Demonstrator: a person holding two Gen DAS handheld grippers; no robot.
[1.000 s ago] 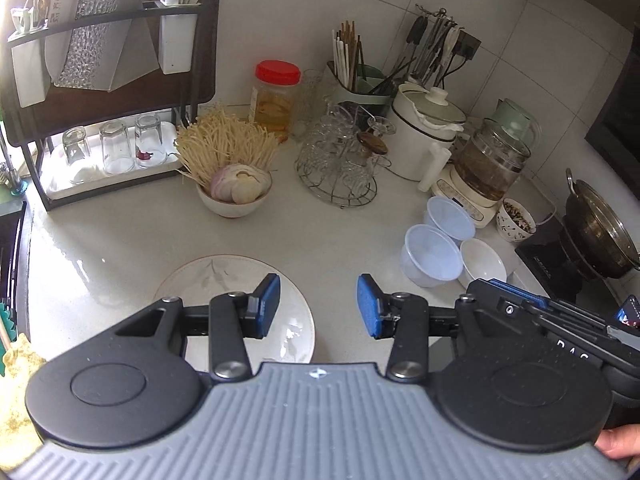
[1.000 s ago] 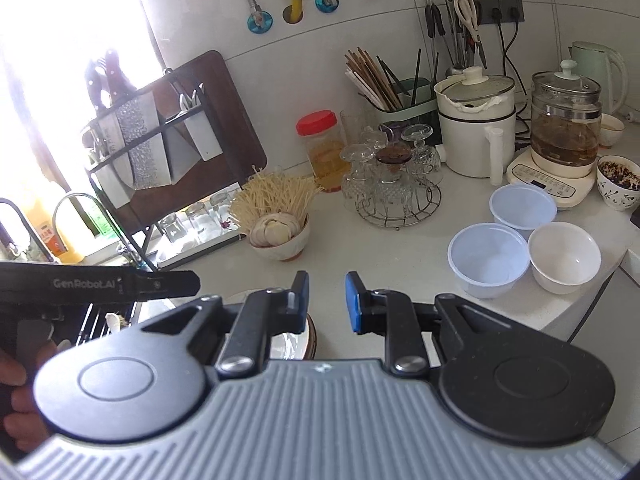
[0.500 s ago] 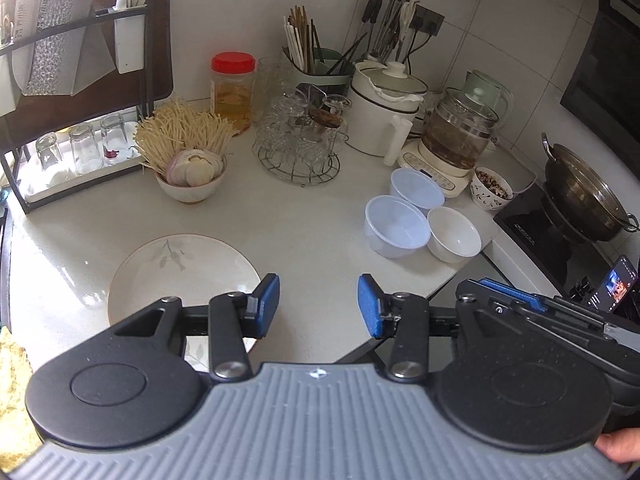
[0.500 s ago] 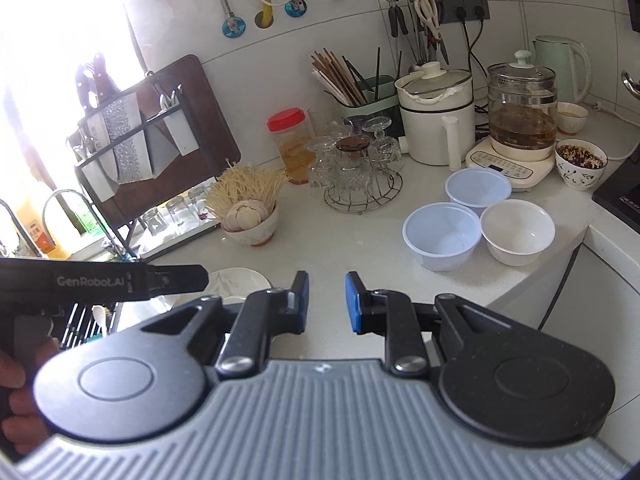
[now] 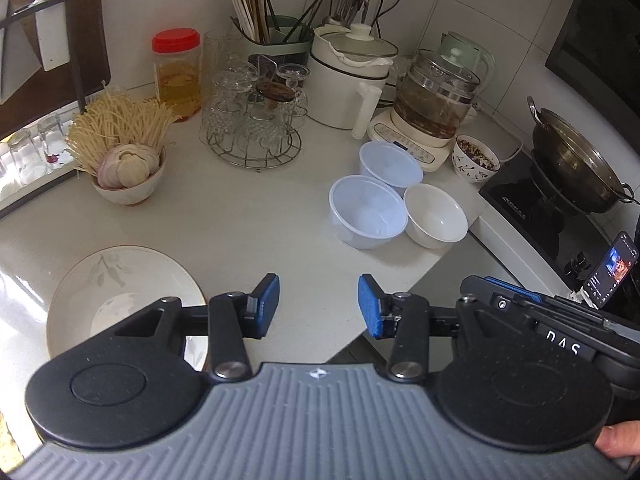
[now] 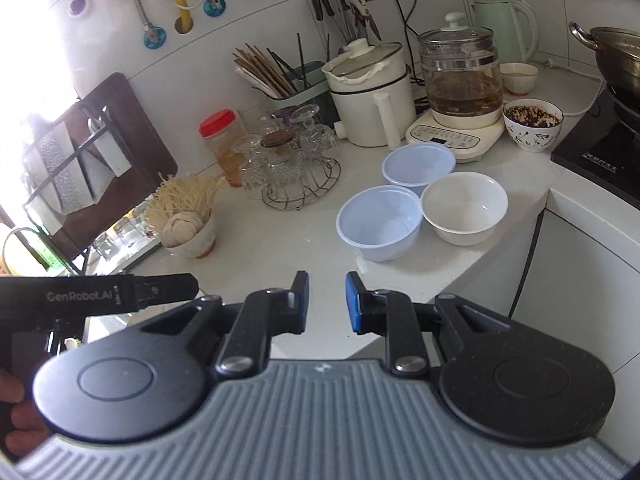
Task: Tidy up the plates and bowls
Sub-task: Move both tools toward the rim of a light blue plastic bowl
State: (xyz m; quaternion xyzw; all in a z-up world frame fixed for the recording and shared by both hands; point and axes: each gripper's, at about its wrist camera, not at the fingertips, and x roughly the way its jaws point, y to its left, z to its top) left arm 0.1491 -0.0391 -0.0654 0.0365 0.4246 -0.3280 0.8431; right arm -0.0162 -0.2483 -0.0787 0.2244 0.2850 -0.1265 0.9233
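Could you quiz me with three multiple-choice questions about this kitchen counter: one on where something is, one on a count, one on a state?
1. Where does the plate lie?
A. on the counter, left of the empty bowls
B. on the stove
C. inside the wire rack

2. How many empty bowls stand clustered near the counter's corner?
A. one
B. three
C. five

3. What is the left gripper doing?
A. clamping the plate
B. holding a bowl
C. open, holding nothing

Answers: 1 A, the plate sits flat on the white counter; 2 B, two bluish bowls and one white bowl; 3 C, its jaws stand apart with nothing between.
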